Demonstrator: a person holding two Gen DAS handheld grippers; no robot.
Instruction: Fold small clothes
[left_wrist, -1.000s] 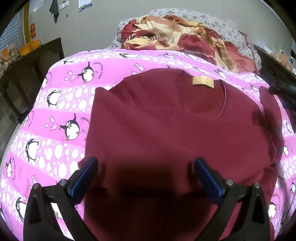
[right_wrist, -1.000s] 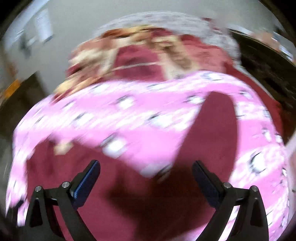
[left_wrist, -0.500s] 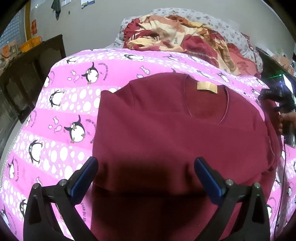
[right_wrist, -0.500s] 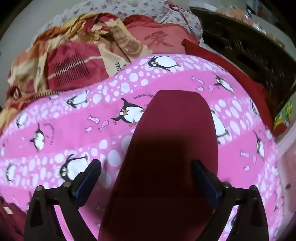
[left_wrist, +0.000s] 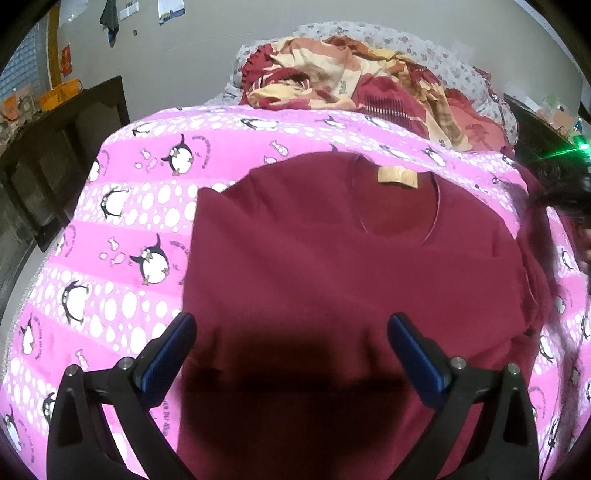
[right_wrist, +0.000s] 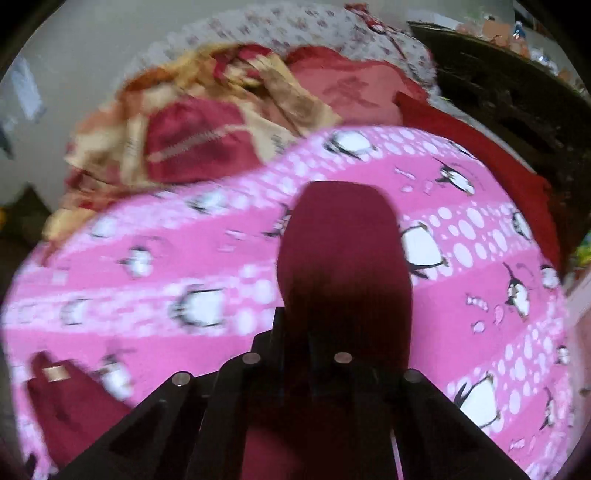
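Maroon shirt (left_wrist: 314, 288) lying flat on penguin blanket (left_wrist: 122, 221), frame centre. Right gripper (right_wrist: 314, 332) clenching sleeve (right_wrist: 343, 236); left gripper (left_wrist: 291, 343) hovering, jaws spread. Fabric likely soft, light, floppy; pinching hem edges probably safest.

Little can be read. The tan neck label (left_wrist: 397, 176) inside the maroon shirt's (left_wrist: 332, 266) collar shows no legible print. The pink penguin blanket (left_wrist: 122, 236) carries small curved lettering beside the penguins — too small to make out. A large character is woven into the salmon-red pillow (right_wrist: 354, 90) by the bed's head — blurred.
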